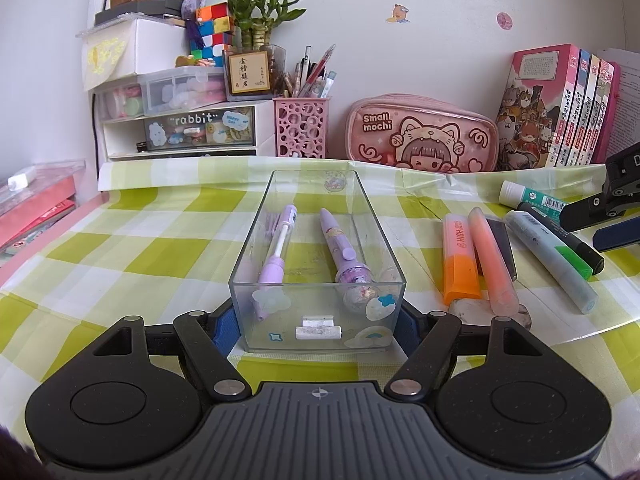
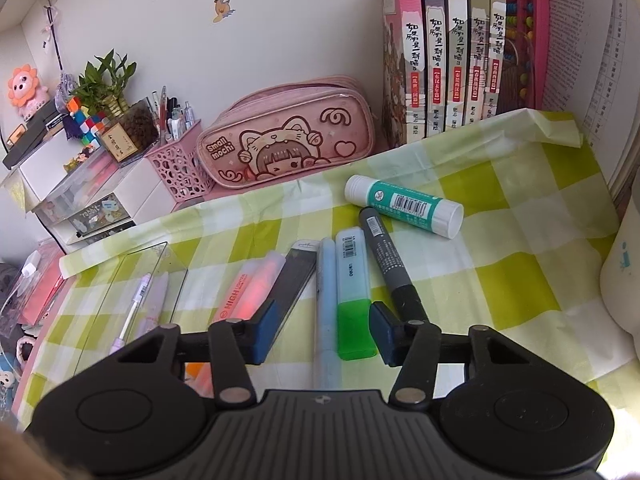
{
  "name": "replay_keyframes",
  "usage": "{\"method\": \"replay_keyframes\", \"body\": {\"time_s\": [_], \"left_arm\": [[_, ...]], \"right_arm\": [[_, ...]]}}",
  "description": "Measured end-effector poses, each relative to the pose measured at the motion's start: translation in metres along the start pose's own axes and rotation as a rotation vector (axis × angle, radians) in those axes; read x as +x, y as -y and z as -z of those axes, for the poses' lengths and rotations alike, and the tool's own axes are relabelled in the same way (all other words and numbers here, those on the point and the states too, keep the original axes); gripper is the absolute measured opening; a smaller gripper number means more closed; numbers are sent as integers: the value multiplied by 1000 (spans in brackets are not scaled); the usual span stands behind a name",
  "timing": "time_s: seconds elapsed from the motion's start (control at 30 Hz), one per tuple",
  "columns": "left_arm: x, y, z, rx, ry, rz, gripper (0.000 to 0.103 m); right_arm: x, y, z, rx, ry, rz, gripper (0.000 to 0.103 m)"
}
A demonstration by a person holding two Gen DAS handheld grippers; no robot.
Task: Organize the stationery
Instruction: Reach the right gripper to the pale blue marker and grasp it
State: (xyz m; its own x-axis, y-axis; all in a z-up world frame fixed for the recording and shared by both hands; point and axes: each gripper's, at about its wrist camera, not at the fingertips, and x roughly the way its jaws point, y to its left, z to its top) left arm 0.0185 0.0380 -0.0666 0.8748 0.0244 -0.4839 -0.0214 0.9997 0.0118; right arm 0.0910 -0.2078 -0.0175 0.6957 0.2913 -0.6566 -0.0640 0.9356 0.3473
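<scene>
The left gripper points forward and a little downward at the near end of the clear box; its blue pads press on the box's two long walls, so it is clamped on the box, which stands on the green-checked tablecloth near the middle of the table. Inside the box lie a purple pen along the left wall and a purple character pen toward the right, both with their tips toward the far end.

The right gripper tilts more steeply down over the loose stationery to the right of the box. Its jaws stand apart and grip nothing; between them lie a pale blue pen and the green-capped highlighter, with neither pad visibly pressing on them. A black marker lies just outside the right pad, and a dark flat case and a pink-orange highlighter lie beside the left pad. A glue stick lies farther back, toward the far right edge of the cloth. A pink pencil case leans against the wall along the table's back edge.
</scene>
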Motion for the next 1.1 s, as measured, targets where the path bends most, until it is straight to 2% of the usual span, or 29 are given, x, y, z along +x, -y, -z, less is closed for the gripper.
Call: {"method": "replay_keyframes", "body": {"time_s": [0.2, 0.33, 0.5, 0.7, 1.1], "left_arm": [[0, 0, 0, 0, 0, -1, 73], [0, 0, 0, 0, 0, -1, 73], [0, 0, 0, 0, 0, -1, 73], [0, 0, 0, 0, 0, -1, 73], [-1, 0, 0, 4, 6, 9, 73]], "right_arm": [[10, 3, 3, 23, -37, -29, 29], [15, 6, 5, 35, -47, -46, 22], [23, 7, 7, 45, -79, -47, 21], [35, -7, 1, -4, -100, -25, 21], [44, -20, 0, -74, -83, 42, 23]]}}
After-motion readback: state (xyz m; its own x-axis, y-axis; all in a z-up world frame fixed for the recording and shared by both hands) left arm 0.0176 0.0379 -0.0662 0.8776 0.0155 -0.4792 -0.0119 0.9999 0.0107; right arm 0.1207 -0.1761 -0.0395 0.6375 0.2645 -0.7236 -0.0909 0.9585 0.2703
